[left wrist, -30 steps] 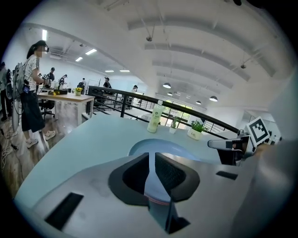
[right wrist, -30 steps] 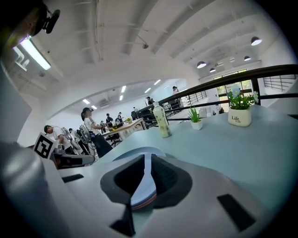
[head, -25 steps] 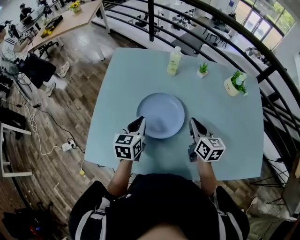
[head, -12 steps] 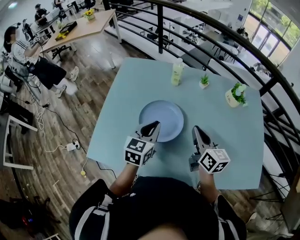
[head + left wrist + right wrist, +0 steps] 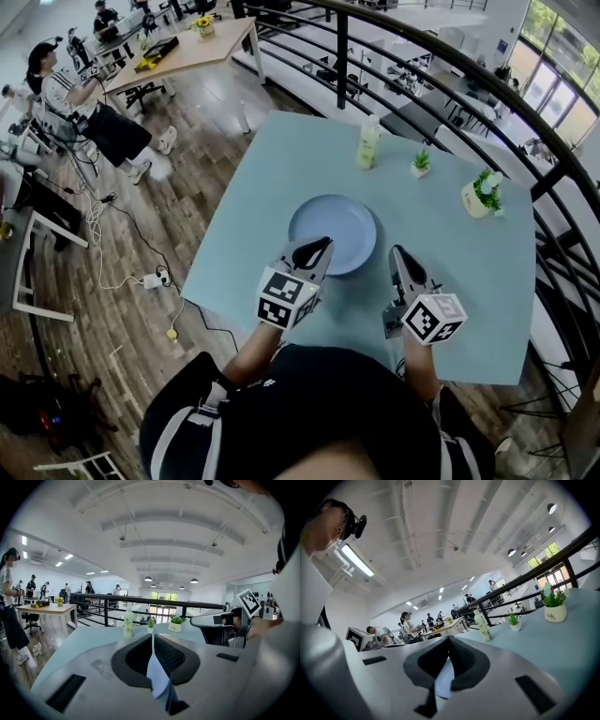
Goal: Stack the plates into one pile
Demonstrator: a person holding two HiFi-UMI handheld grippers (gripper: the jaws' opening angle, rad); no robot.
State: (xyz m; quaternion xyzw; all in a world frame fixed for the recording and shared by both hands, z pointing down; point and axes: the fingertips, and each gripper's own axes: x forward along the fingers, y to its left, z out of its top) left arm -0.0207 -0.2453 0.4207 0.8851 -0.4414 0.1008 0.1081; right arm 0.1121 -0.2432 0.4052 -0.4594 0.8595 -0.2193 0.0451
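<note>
The left gripper (image 5: 315, 249) had its jaws pressed together on nothing, its tip overlapping the near-left rim of the plate (image 5: 337, 225) in the head view. The right gripper (image 5: 400, 255), likewise closed and empty, sat just right of that rim. The round plate lay ahead of both on the table (image 5: 272, 169), nearer the left gripper

Higher: left tongs (image 5: 321, 245), right tongs (image 5: 397, 251)
</note>
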